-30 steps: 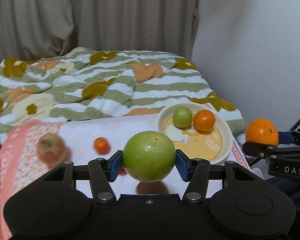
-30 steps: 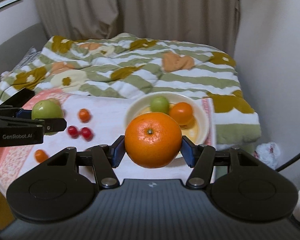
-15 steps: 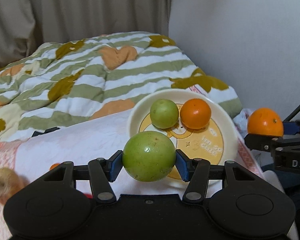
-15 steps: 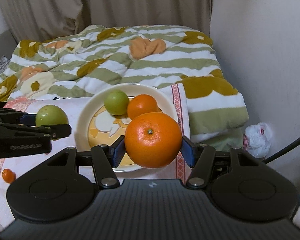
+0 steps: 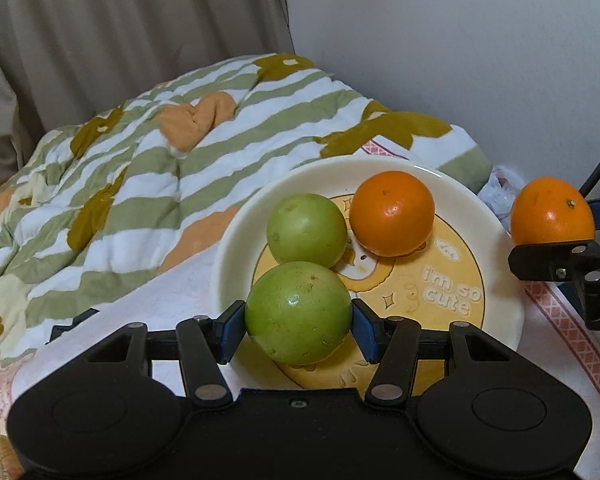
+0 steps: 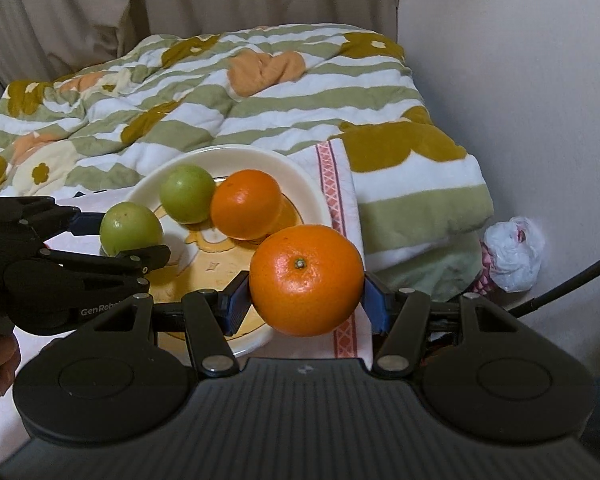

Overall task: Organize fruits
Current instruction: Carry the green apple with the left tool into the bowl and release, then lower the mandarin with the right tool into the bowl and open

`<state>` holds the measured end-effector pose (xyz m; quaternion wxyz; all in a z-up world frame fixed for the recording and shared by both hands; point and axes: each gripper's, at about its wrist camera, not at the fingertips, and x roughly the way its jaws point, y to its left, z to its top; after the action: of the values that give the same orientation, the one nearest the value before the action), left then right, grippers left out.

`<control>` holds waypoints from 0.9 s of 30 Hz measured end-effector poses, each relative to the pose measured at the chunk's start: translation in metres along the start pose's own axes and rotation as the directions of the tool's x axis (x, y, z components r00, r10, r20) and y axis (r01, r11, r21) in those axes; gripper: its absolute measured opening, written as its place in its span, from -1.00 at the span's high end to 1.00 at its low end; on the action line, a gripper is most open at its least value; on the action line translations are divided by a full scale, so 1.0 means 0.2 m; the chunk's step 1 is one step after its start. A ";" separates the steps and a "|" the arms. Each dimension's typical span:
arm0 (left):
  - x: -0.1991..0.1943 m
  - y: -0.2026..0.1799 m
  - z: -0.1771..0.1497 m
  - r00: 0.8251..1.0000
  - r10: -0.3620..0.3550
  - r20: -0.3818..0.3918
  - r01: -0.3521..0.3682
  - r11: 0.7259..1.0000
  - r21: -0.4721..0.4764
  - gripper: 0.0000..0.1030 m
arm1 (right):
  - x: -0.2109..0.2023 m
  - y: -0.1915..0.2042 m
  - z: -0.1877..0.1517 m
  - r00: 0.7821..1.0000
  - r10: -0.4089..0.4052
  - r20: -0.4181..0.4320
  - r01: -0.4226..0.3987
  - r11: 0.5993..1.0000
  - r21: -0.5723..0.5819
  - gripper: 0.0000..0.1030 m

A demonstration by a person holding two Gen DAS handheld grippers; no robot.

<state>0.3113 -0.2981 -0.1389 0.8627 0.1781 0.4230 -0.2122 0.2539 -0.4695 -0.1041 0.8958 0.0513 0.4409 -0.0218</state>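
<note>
While both grippers hang over the bed, each is clamped on one fruit: the left gripper (image 5: 299, 320) has its blue pads pressed to either side of a green fruit (image 5: 298, 312), and the right gripper (image 6: 306, 294) is shut the same way on a large orange (image 6: 306, 280). Counting it all up, I see four fruits near the plate — two green, two orange. The other green fruit (image 5: 307, 229) and a smaller orange (image 5: 392, 213) lie touching each other on the plate (image 5: 236, 236), toward its far edge. The held green fruit hangs over the plate's near left part, just in front of its twin; whether it touches the plate I cannot tell. The held orange sits at the plate's right rim, over the white cloth (image 6: 342, 168) with the red patterned border that carries the plate. Writing on the plate's yellow centre reads "I'm so cute" (image 5: 450, 292), beside a cartoon figure mostly hidden by fruit. On the left gripper's body, seen from the right wrist camera, the letters "GenRobo" (image 6: 100, 310) can be read — the rest is cut off. A striped green-and-white quilt (image 5: 140, 168) with brown flowers and an orange heart covers the bed behind, and a crumpled white bag (image 6: 514, 254) lies by the wall.
</note>
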 end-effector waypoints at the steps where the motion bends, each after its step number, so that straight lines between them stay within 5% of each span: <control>1: 0.00 0.00 0.00 1.000 0.001 -0.001 -0.001 1.000 0.001 -0.22 | 0.00 0.00 0.00 1.000 -0.002 0.000 0.002 1.000 0.004 -0.43; 3: -0.02 -0.01 0.01 1.000 0.011 0.028 -0.011 1.000 0.012 -0.81 | 0.00 -0.01 0.00 1.000 -0.004 0.002 0.004 1.000 0.007 -0.43; 5: -0.06 -0.01 0.01 0.998 0.031 0.059 -0.032 0.999 0.017 -1.00 | -0.01 -0.02 0.01 1.000 -0.004 0.007 0.004 1.000 0.011 -0.43; 15: -0.20 0.08 -0.05 0.999 0.041 0.008 -0.040 0.996 -0.079 -1.00 | -0.02 -0.01 0.04 1.000 0.028 0.013 -0.028 0.999 -0.020 -0.43; 27: -0.33 0.17 -0.13 0.998 0.062 0.010 -0.060 0.984 -0.170 -1.00 | 0.15 0.26 0.01 0.994 0.104 -0.023 -0.107 0.979 -0.174 -0.43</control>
<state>0.2750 -0.2422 -0.0974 0.8841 0.1151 0.4273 -0.1501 0.2785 -0.4180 -0.1222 0.8937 -0.0042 0.4440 0.0649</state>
